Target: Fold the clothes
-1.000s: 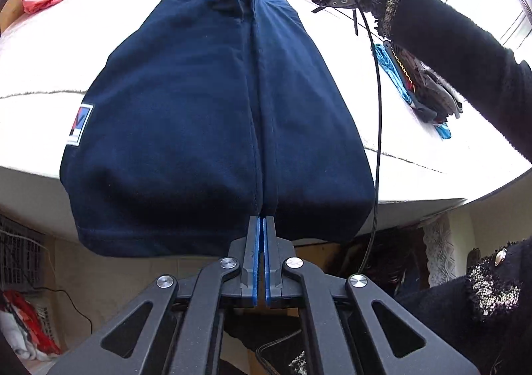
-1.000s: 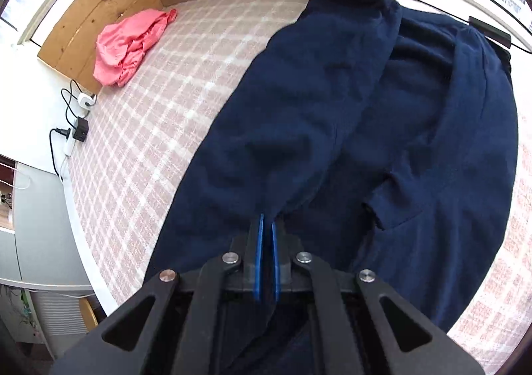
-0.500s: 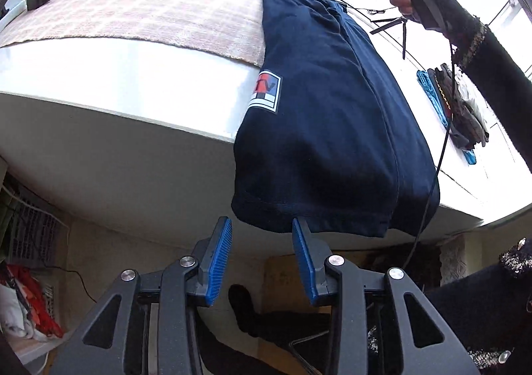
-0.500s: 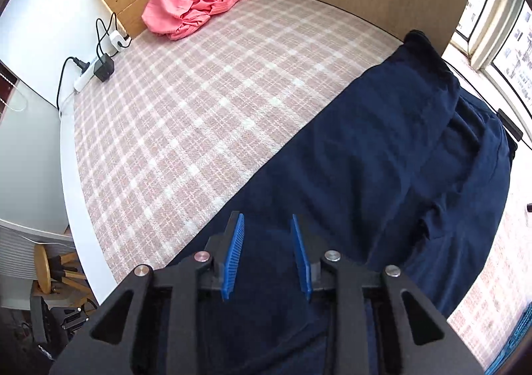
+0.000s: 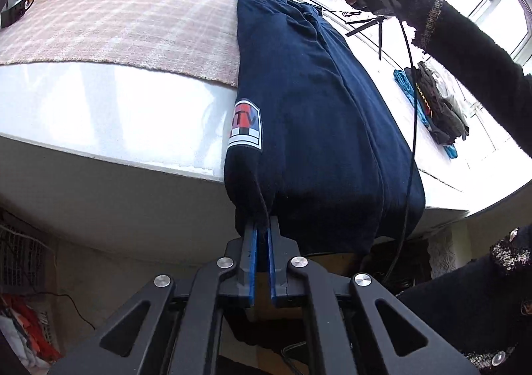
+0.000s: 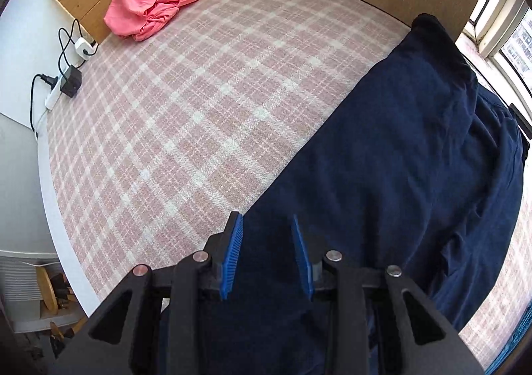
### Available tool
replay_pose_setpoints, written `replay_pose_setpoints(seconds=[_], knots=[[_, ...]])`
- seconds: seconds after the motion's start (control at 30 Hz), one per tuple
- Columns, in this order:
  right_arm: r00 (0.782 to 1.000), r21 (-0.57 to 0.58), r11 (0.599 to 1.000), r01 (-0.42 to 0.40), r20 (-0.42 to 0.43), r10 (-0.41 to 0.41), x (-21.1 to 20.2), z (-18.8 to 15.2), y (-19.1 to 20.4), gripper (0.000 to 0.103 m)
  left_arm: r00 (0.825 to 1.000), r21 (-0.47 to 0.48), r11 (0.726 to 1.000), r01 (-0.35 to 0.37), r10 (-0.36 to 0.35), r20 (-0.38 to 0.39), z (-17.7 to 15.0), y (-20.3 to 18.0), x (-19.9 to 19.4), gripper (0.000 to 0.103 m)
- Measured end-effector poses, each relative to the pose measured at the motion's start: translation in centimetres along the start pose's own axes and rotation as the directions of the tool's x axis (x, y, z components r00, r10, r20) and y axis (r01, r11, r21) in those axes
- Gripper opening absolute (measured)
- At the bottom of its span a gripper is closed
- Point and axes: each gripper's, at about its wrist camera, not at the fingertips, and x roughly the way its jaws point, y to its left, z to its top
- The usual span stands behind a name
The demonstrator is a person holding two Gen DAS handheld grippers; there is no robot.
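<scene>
At the near edge of the pink plaid blanket-covered bed (image 5: 139,25), the left gripper (image 5: 262,228) is clamped tight on the hanging hem corner of the navy blue cotton shorts (image 5: 316,102), right under their red-and-white patch (image 5: 245,123). Over to the right, the right gripper (image 6: 267,252) has its jaws opening, blue pads clear of the dark fabric below; the shorts lie lengthwise, hem draped over the mattress edge
</scene>
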Motion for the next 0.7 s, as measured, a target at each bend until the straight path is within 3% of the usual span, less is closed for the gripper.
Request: replay_pose_setpoints(seconds=[0.3,0.47,0.5,0.53,0.57,0.7], knots=[[0.989,0.051,0.992,0.116,-0.095,-0.11,3.0,2.3,0.5,0.036,1.0,0.011,1.0,-0.012,0.012,0.004,0.5,-0.6,-0.8,0.004],[0.99,0.086,0.991,0.099,-0.112,-0.089,2.2,1.6,0.3,0.035,1.0,0.011,1.0,-0.003,0.003,0.009,0.6,-0.6,-1.0,0.004],[0.99,0.092,0.991,0.097,-0.113,-0.086,2.1,1.4,0.2,0.033,1.0,0.016,1.0,-0.006,0.006,0.01,0.6,-0.7,-1.1,0.004],[0.989,0.089,0.991,0.102,-0.112,-0.092,2.0,1.3,0.1,0.016,1.0,0.022,1.0,-0.008,0.008,0.01,0.7,-0.8,-1.1,0.004],[0.989,0.086,0.991,0.108,-0.112,-0.098,1.9,1.1,0.0,0.006,1.0,0.027,1.0,-0.007,0.007,0.01,0.7,-0.9,-1.2,0.004],[0.992,0.089,0.992,0.089,-0.093,-0.081,1.3,0.5,-0.5,0.003,1.0,0.053,0.999,0.01,-0.011,0.016,0.6,-1.7,-1.8,0.004]])
